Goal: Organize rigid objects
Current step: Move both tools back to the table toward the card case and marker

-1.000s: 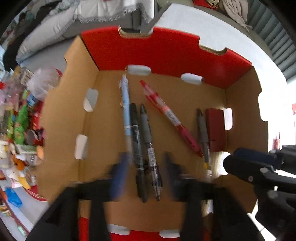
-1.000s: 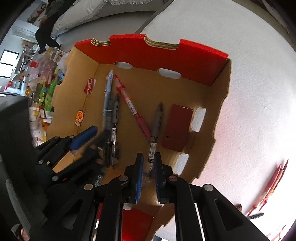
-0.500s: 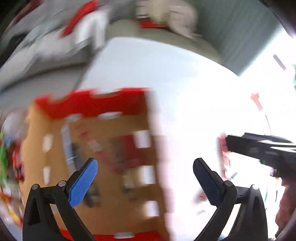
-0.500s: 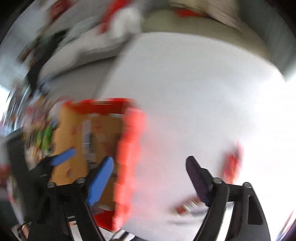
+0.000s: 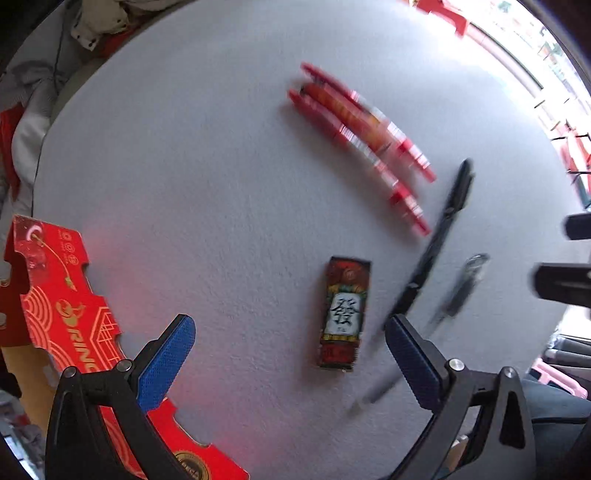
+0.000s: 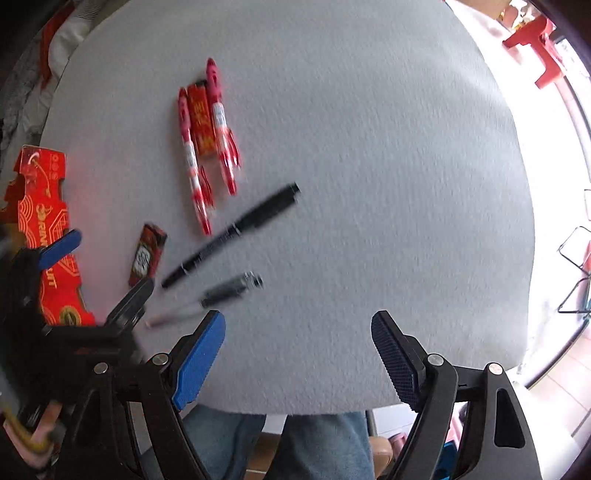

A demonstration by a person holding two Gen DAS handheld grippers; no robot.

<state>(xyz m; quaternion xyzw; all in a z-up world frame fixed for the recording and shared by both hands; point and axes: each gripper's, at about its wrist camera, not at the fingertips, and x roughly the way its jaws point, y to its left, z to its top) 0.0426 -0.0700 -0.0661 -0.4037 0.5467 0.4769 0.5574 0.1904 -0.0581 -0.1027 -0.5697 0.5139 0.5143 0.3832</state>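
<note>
My left gripper [image 5: 290, 363] is open over the white round table [image 5: 184, 184], with nothing between its blue pads. A small red box with a printed character [image 5: 343, 314] lies just beyond them. Further off are red pens [image 5: 362, 140], a black pen [image 5: 436, 243] and a grey pen [image 5: 458, 291]. My right gripper [image 6: 297, 362] is open and empty near the table's front edge. The grey pen [image 6: 229, 288] and black pen [image 6: 232, 236] lie to its upper left, beside the small red box [image 6: 147, 254]. A second red box [image 6: 201, 122] sits between the red pens [image 6: 192, 158].
The red cardboard box [image 5: 55, 306] stands at the table's left edge, also seen as the cardboard box [image 6: 44, 240] behind the left gripper's fingers [image 6: 59, 243]. A person's jeans [image 6: 314, 443] show below the table edge. Clothes are piled beyond the table [image 5: 103, 22].
Both grippers swung right, from over the cardboard box with pens in it to over the bare table. The right jaws went from shut to wide; the left jaws spread wider.
</note>
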